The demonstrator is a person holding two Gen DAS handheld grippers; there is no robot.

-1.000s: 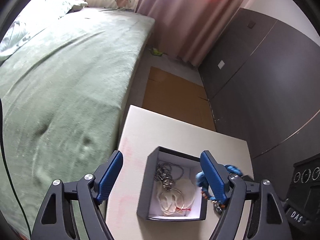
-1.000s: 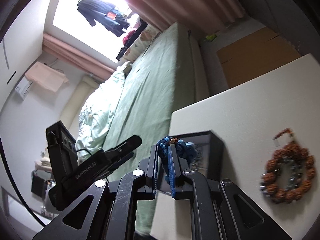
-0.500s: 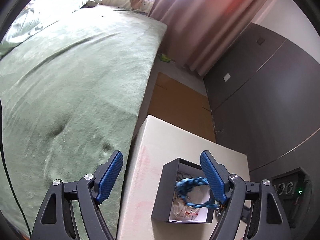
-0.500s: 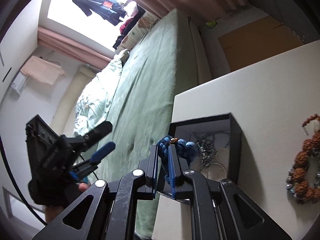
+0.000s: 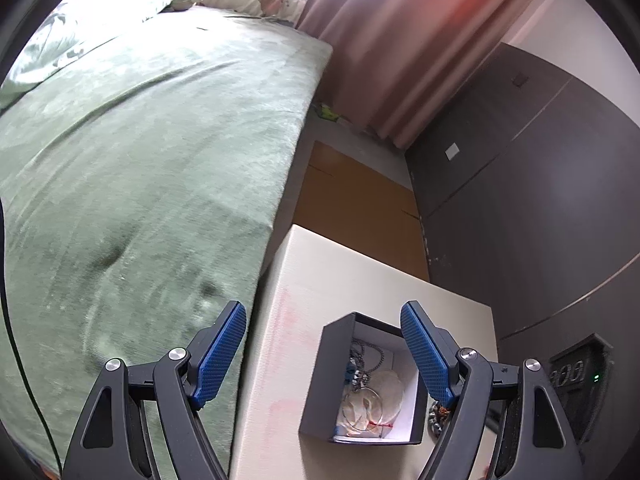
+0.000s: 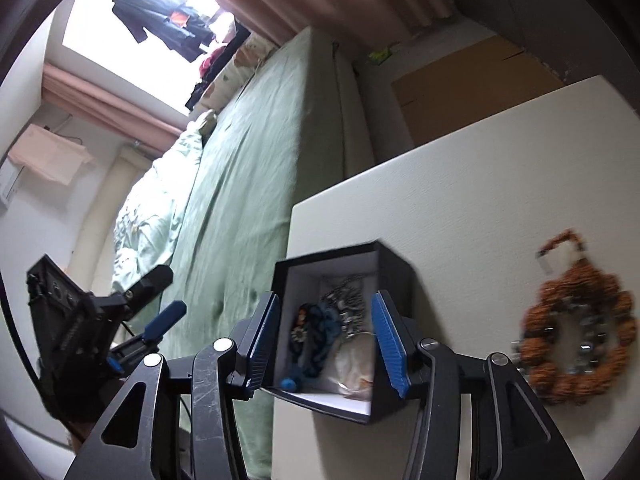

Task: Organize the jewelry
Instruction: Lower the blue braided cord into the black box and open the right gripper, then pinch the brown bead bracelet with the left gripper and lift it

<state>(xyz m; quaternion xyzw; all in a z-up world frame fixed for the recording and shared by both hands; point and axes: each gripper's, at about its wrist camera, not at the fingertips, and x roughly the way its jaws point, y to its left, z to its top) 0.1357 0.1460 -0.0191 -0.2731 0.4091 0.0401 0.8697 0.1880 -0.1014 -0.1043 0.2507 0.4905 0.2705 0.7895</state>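
Black square cardboard box (image 6: 390, 280), white-lined, on the pale tabletop (image 6: 500, 200) near the green bed (image 6: 256, 168). Contents: blue knotted cord bracelet (image 6: 318, 340), now lying loose inside beside silver chains (image 6: 344, 300) and a thin hoop. Right gripper (image 6: 326, 340): jaws have just been opening, part-spread over the box, nothing pinched; half a second ago they clamped that bracelet. Left gripper (image 5: 324, 356): wide, empty, hovering at the box's left. Outstanding: brown beaded bracelet (image 6: 576, 324), on the table to the right.
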